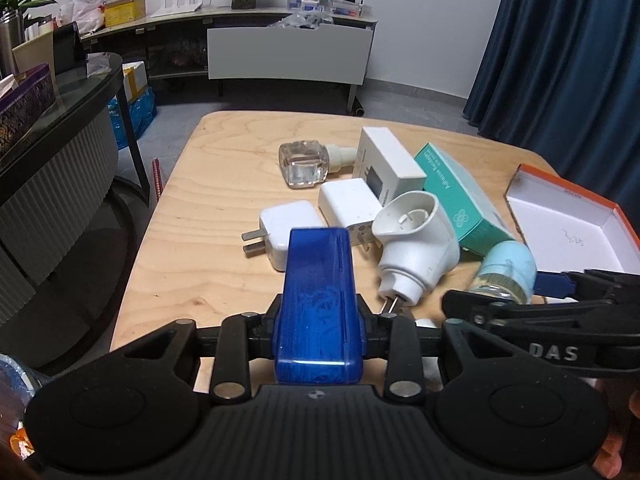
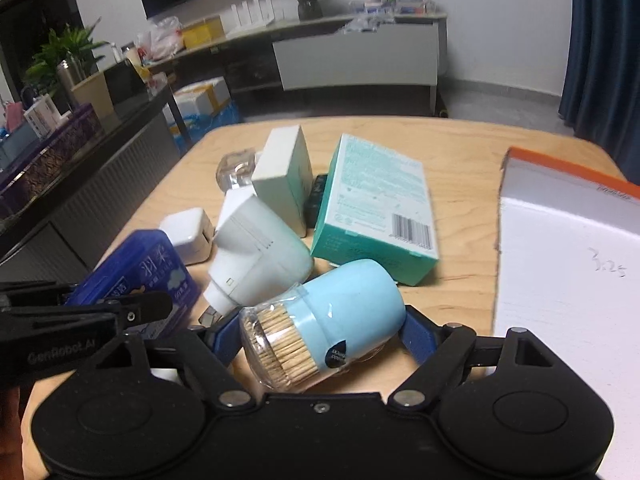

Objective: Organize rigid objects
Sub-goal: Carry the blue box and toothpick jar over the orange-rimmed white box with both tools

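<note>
My left gripper (image 1: 319, 312) is shut on a blue plastic case (image 1: 319, 304), held above the near part of the wooden table (image 1: 200, 240); the case also shows in the right wrist view (image 2: 148, 276). My right gripper (image 2: 320, 332) is shut on a light-blue toothpick holder (image 2: 328, 320), seen too in the left wrist view (image 1: 506, 272). An open white box with an orange rim (image 2: 568, 280) lies to the right, also in the left wrist view (image 1: 576, 228). A white plug-in device (image 1: 416, 244), two white chargers (image 1: 288, 224), a white box (image 1: 388, 160), a teal box (image 1: 460, 200) and a glass bottle (image 1: 304, 162) lie mid-table.
A dark counter (image 1: 60, 120) with clutter stands left of the table. A long sideboard (image 1: 288, 56) with plants and boxes runs along the far wall. A blue curtain (image 1: 560, 40) hangs at the right. Boxes sit on the floor (image 1: 136, 96).
</note>
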Available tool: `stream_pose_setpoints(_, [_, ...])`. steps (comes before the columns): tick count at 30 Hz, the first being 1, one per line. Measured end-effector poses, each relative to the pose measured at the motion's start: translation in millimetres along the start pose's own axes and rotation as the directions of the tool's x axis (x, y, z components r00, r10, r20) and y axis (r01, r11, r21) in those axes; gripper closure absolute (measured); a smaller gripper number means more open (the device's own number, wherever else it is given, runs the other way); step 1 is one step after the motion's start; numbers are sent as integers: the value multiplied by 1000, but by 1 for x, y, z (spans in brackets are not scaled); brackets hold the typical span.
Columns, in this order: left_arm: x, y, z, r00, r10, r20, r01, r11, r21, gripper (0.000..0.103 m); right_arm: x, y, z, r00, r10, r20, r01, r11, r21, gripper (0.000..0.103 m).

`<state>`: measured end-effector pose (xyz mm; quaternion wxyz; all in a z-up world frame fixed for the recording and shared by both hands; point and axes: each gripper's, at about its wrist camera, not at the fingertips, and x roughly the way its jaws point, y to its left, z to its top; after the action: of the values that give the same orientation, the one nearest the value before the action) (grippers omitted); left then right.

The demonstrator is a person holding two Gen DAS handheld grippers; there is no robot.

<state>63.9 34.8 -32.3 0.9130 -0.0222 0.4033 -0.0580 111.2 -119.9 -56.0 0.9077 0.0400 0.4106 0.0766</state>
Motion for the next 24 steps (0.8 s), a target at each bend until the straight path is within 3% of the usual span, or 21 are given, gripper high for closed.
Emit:
stream_pose_setpoints(11, [-29, -11, 0, 999, -2, 51, 3, 1000, -3, 69, -70, -21, -9, 993, -42, 111, 38, 999, 32, 7])
stream_pose_setpoints(24, [-58, -32, 1, 994, -22, 108, 23, 1000, -4, 69, -118, -51, -30, 982, -104, 158, 91, 992, 92, 7])
